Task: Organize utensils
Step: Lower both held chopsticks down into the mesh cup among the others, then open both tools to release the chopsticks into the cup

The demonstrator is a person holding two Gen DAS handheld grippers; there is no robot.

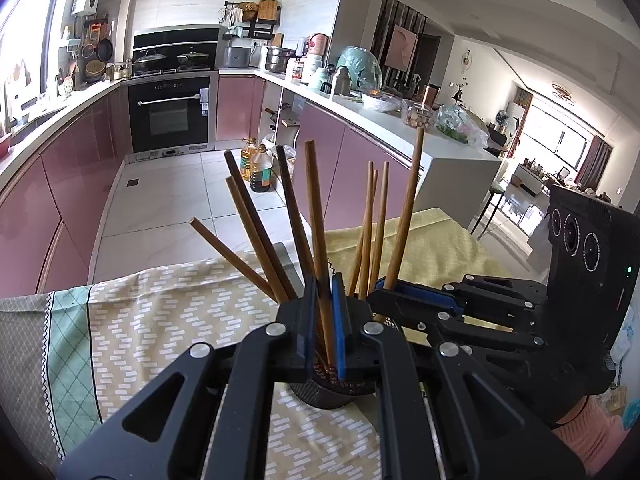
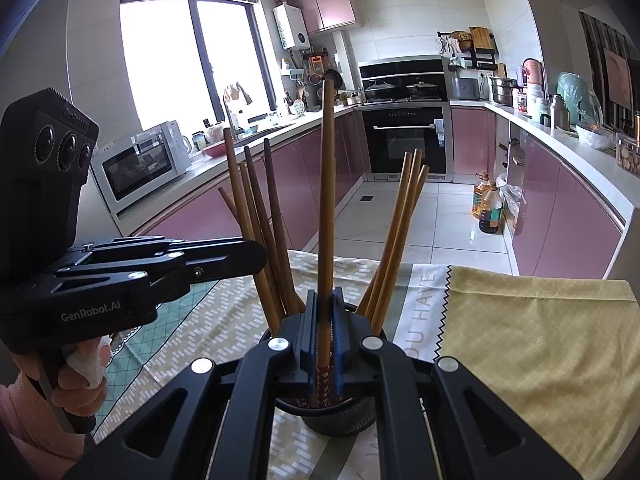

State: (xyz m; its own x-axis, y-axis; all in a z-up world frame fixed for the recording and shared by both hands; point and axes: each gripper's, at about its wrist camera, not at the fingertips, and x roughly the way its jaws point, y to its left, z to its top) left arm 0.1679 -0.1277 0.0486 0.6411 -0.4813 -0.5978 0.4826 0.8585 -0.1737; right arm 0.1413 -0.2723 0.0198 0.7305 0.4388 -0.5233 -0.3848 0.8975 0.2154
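Left gripper [image 1: 325,312] pinched tight on one brown chopstick [image 1: 318,216], blue pads hard against its lower shaft, right over the dark mesh holder [image 1: 324,394]. Same story on the right gripper [image 2: 325,322]: clamped on a tall chopstick [image 2: 327,184] that stands nearly upright, patterned red tip dipping into the holder's mouth. Both held sticks inside the cup, surrounded by the rest of the chopsticks [image 2: 256,224] fanned out against the rim, a darker group leaning left, a lighter group [image 2: 394,232] leaning right. Holder upright on a patterned beige cloth [image 1: 160,312], with a plain yellow cloth [image 2: 540,340] just beside it to the right, lettered strip between them. Further out, pink kitchen cabinets [image 2: 560,208], a black built-in oven [image 2: 404,140], a white microwave [image 2: 140,162] on the left counter, oil bottles [image 2: 486,204] standing on the tiled floor.
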